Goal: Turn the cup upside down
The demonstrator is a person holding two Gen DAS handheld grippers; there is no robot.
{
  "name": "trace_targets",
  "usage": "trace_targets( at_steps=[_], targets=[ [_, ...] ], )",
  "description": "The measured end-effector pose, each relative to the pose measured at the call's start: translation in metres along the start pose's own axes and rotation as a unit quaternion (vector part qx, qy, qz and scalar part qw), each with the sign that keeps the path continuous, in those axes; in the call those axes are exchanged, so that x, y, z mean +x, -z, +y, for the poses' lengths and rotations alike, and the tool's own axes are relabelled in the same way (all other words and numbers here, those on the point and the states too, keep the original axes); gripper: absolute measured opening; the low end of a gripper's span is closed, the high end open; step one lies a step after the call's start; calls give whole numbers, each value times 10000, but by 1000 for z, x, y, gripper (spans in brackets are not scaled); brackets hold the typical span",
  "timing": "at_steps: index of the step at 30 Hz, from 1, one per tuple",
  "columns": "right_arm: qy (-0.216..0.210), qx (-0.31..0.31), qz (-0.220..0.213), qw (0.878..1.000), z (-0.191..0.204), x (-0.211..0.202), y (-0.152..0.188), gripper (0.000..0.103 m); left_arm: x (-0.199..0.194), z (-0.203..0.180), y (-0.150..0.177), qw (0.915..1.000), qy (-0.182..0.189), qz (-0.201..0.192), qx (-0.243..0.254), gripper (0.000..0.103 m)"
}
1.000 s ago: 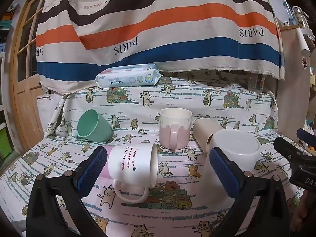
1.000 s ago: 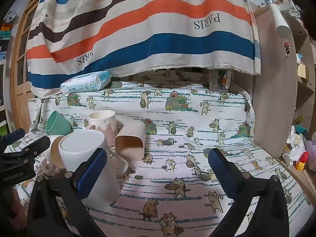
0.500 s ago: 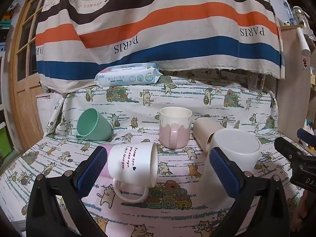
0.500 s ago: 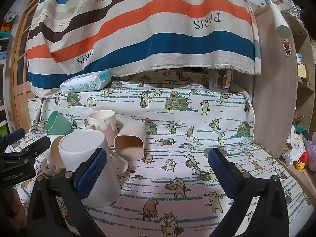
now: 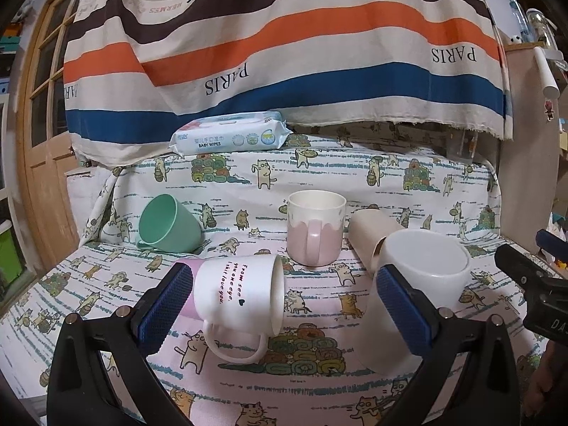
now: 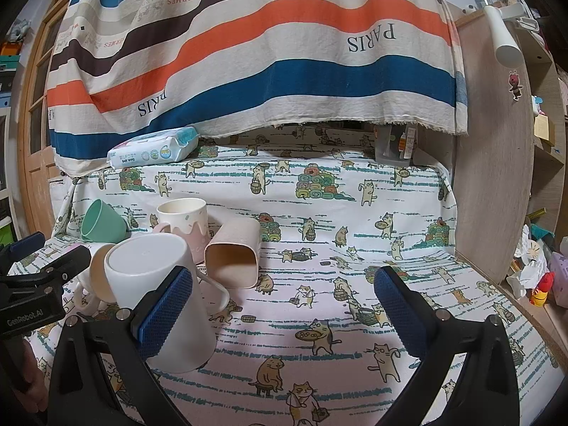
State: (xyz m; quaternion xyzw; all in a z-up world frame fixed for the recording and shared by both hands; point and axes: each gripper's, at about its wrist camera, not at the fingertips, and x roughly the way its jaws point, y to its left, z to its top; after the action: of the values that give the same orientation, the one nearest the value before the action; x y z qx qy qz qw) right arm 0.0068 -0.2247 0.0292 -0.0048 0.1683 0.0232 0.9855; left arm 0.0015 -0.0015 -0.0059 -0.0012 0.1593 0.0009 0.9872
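Observation:
A white mug with red writing (image 5: 241,289) lies on its side on the cat-print cloth, handle toward me, between my left gripper's open fingers (image 5: 284,301). A plain white mug (image 5: 422,273) stands upside down just right of it, partly behind the left gripper's right pad; it also shows in the right wrist view (image 6: 159,284), behind the left pad of my open, empty right gripper (image 6: 284,301). A pink-and-cream mug (image 5: 316,230) stands upright behind. A green cup (image 5: 167,223) and a beige cup (image 5: 372,234) lie on their sides.
A pack of baby wipes (image 5: 230,136) sits at the back under a striped hanging cloth (image 5: 284,53). A wooden door (image 5: 39,142) stands on the left and a wooden shelf side (image 6: 497,177) on the right. Open cloth-covered table (image 6: 355,266) lies to the right of the cups.

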Motion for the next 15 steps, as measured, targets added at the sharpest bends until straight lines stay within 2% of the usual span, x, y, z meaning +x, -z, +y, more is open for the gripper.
trace_targets(
  at_steps=[15],
  targets=[
    [0, 1, 2, 10000, 0, 0, 0, 103, 2, 1, -1, 10000, 13, 66, -31, 103]
  ],
)
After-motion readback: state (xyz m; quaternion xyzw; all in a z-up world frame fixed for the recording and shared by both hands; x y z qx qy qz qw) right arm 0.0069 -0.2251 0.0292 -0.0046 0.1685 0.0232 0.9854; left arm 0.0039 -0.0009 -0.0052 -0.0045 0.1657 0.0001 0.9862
